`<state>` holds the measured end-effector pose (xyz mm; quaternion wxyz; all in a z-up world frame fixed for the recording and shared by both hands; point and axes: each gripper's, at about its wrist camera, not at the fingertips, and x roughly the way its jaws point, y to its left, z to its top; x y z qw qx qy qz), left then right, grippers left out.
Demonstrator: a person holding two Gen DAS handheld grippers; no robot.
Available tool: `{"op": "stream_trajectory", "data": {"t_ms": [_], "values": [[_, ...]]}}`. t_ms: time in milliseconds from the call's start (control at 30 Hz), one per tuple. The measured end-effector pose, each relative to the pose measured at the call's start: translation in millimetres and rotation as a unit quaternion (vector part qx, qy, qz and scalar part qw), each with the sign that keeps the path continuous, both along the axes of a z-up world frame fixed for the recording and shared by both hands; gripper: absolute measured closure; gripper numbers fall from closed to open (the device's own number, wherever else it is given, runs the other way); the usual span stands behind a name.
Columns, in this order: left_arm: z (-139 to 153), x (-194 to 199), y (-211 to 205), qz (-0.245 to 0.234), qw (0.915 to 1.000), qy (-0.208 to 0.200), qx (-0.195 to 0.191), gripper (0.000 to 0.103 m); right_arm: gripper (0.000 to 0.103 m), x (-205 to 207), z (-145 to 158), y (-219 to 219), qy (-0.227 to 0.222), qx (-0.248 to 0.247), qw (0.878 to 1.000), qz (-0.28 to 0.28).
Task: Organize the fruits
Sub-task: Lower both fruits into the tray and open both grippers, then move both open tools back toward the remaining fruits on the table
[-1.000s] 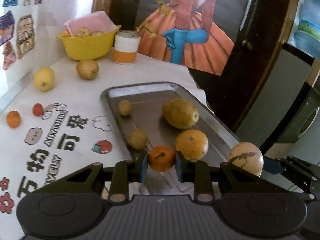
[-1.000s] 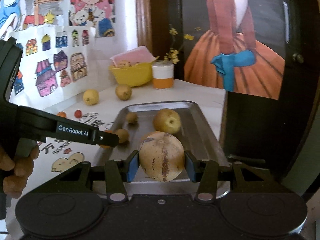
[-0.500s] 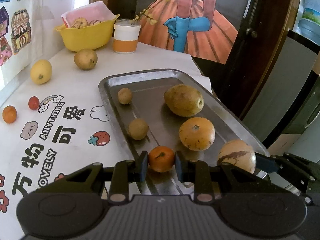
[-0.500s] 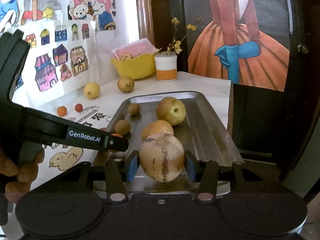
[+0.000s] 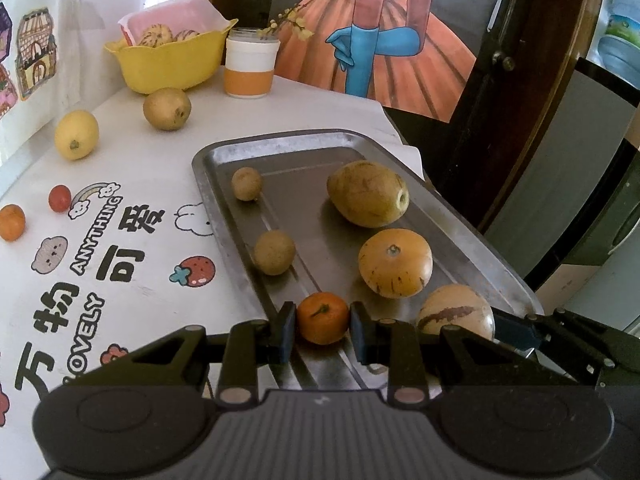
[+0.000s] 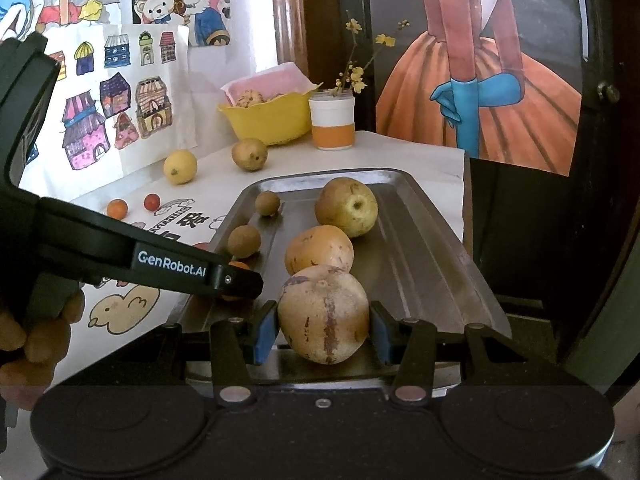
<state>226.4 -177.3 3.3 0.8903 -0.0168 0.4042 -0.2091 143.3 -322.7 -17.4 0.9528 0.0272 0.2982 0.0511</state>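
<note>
light: soft daylight, washed-out upper left | edges: fisheye-bent, dark corners | focus: fairly sharp

In the right wrist view, the left gripper's black arm (image 6: 120, 252) covers most of the small orange fruit (image 6: 238, 266), so only slivers of it show. The hand (image 6: 36, 332) holding that gripper is cut off by the left edge. In the far yellow bowl (image 5: 172, 60), the speckled fruits (image 5: 168, 35) sit half hidden behind the rim. In the left wrist view, the streaked fruit (image 5: 456, 314) is hidden along its near side by gripper linkages.
</note>
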Motion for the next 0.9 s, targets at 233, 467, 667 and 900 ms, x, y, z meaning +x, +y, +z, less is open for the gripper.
{"op": "stream_trajectory", "data": {"t_ms": [233,467,667,900], "values": [[-0.3,-0.9,2.5,-0.001,0.9999,0.01,-0.011,0.066,0.045,-0.9,1.2,2.4,-0.002,-0.005,1.0,-0.002],[13.8,-9.4,10.4,0.006,0.9994,-0.004,-0.032,0.037,0.024,-10.0,6.3,5.1,-0.009,-0.01,1.0,-0.006],[30.0,-21.8,29.9,0.037,0.9978,-0.035,-0.044,0.001,0.002,-27.3,22.7,7.0,-0.032,-0.01,0.999,-0.013],[44.3,-42.7,66.9,0.063,0.9957,-0.05,-0.047,0.001,0.001,-50.5,41.7,16.4,-0.035,-0.013,0.999,-0.008]]}}
